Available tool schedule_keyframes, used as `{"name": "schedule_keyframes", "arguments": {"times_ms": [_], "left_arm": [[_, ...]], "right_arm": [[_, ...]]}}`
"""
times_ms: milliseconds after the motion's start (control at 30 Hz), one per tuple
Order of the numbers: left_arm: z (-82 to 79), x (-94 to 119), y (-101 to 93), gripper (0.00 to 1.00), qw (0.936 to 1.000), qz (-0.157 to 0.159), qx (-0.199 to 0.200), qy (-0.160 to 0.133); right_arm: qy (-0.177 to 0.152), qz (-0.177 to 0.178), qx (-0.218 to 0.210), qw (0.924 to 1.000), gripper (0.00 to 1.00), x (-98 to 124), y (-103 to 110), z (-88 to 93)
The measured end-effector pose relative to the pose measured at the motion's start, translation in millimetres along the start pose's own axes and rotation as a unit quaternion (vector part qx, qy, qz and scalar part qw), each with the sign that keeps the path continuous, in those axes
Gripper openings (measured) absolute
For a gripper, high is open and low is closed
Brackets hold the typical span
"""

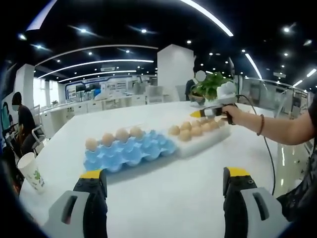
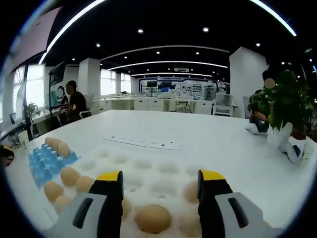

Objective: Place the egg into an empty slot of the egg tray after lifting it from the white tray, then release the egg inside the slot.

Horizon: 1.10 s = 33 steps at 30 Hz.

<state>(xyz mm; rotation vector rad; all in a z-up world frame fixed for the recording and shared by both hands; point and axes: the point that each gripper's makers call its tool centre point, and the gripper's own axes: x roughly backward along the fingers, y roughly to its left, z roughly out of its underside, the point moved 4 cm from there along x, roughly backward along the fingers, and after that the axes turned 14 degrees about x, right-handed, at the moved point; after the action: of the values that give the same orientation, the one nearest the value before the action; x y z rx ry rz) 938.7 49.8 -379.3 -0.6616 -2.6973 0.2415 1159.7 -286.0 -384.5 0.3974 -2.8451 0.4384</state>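
A blue egg tray [image 1: 130, 152] lies mid-table with several brown eggs [image 1: 107, 139] along its far row. To its right sits the white tray [image 1: 208, 140], also carrying brown eggs [image 1: 185, 126]. My left gripper [image 1: 164, 174] is open above bare table, short of the blue tray, with nothing between its fingers. A hand holds my right gripper [image 1: 200, 113] over the white tray's far end. In the right gripper view, that gripper [image 2: 161, 177] is open above the white tray [image 2: 148, 163], with one egg [image 2: 153, 218] lying between its jaws, untouched. The blue tray [image 2: 44, 166] is at the left.
A white power strip [image 2: 143, 142] lies beyond the white tray. A potted plant [image 2: 282, 106] stands at the table's right, and a paper cup [image 1: 32, 171] stands near its left edge. A person [image 2: 74, 104] sits beyond the table. Bare white tabletop [image 1: 163, 203] lies before the trays.
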Motion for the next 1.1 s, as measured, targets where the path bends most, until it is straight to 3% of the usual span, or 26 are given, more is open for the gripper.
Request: {"name": "schedule_keyframes", "arguments": {"times_ms": [533, 667, 900, 1100], "left_arm": [[2.6, 0, 2.1, 0.99, 1.0000, -0.006, 0.001, 0.003], [2.9, 1, 3.8, 0.99, 0.9999, -0.010, -0.002, 0.004], [2.9, 2, 7.8, 0.99, 0.9999, -0.015, 0.002, 0.002], [3.6, 2, 10.3, 0.99, 0.9998, -0.017, 0.002, 0.004]], "right_arm": [[0.026, 0.016, -0.017, 0.9994, 0.51, -1, -31, 22.0], [0.032, 0.015, -0.009, 0.9993, 0.42, -3, -32, 24.5], [0.073, 0.017, -0.004, 0.9971, 0.36, -9, -35, 36.8], [0.071, 0.014, -0.015, 0.9973, 0.35, -12, -34, 36.0]]}}
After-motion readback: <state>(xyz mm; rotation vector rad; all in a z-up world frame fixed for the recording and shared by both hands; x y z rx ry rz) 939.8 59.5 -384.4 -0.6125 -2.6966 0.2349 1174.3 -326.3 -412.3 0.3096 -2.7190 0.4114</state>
